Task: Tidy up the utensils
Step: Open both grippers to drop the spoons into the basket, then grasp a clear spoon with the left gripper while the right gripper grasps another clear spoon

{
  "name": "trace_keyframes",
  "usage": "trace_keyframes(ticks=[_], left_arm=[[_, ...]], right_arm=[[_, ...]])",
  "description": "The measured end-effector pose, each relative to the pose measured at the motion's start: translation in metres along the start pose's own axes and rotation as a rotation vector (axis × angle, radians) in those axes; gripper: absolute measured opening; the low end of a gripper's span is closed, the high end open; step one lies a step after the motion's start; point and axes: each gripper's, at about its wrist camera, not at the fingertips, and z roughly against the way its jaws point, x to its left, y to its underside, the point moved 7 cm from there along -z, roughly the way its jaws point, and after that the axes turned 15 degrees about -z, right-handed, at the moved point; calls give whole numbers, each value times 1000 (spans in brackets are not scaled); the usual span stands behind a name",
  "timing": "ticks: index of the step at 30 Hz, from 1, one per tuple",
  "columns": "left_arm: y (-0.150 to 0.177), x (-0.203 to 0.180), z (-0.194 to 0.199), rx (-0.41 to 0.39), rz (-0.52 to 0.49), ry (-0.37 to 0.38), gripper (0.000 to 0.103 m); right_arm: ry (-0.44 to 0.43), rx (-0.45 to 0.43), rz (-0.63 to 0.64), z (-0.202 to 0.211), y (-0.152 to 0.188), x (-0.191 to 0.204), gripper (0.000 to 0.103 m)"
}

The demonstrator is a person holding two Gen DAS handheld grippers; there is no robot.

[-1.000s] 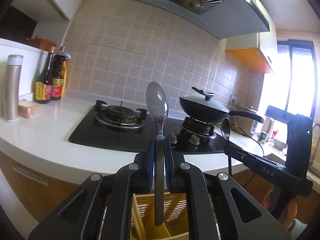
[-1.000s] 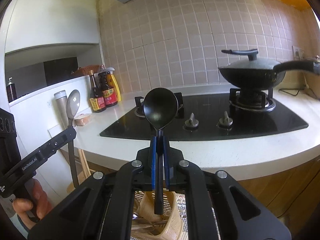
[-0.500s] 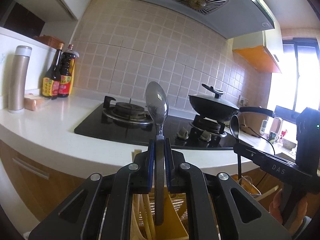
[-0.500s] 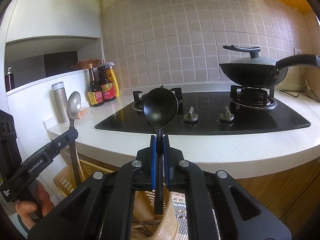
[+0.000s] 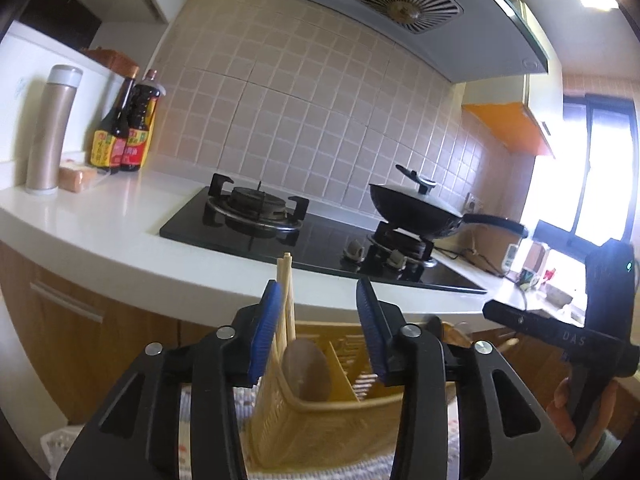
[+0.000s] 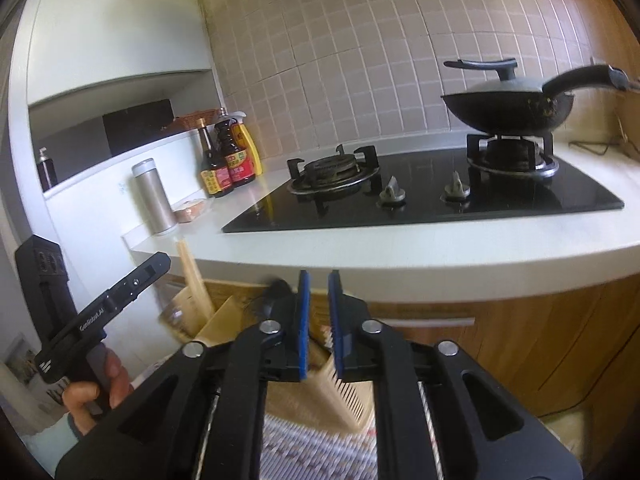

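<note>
White desk (image 5: 100,236) runs across the far side w/ a black glass gas hob (image 6: 420,204) set in it; tiled wall behind, range hood (image 5: 400,12) overhead. A lidded black wok (image 6: 508,104) sits on the right burner; left burner (image 6: 334,170) is bare. At far left of the desk: steel thermos flask (image 5: 50,128), two dark sauce bottles (image 5: 124,128) w/ red/yellow labels, and a small orange-brown packet (image 5: 78,178) beside the flask.

Below the desk edge, in front of wood cabinet doors, stands a tan slatted utensil basket (image 5: 320,420) w/ dividers, on a woven mat (image 6: 312,448). Wooden chopsticks (image 5: 286,300) stand upright in its left compartment, tips rising just above the desk edge.

Left claw (image 5: 320,324) is wide apart, blue pads (image 5: 262,336) clear of everything; its jaws have just been opening. The metal spoon (image 5: 306,368) stands bowl-up in the basket between and below the pads, not gripped, next to the chopsticks. A hand (image 6: 96,384) holds this claw's handle.

Right claw (image 6: 318,308) is parted only a little, a narrow gap between pads w/ nothing in it; jaws have just been opening too. A blurred black utensil (image 6: 272,296) shows just left of its left pad, over the basket, apart from the pads. In the left view the right claw (image 5: 496,312) shows side-on at the right edge, held by a hand (image 5: 576,412).
</note>
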Motion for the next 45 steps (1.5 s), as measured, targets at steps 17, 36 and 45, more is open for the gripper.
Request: trace_keyframes(ticks=[17, 36, 45], left_arm=[[7, -36, 107, 167, -127, 104, 50], [138, -49, 124, 639, -173, 155, 39], [176, -63, 114, 793, -185, 189, 33]], right_arm=[[105, 219, 32, 60, 68, 64, 45], [321, 698, -14, -20, 191, 46, 43], [387, 731, 4, -49, 208, 39, 36]])
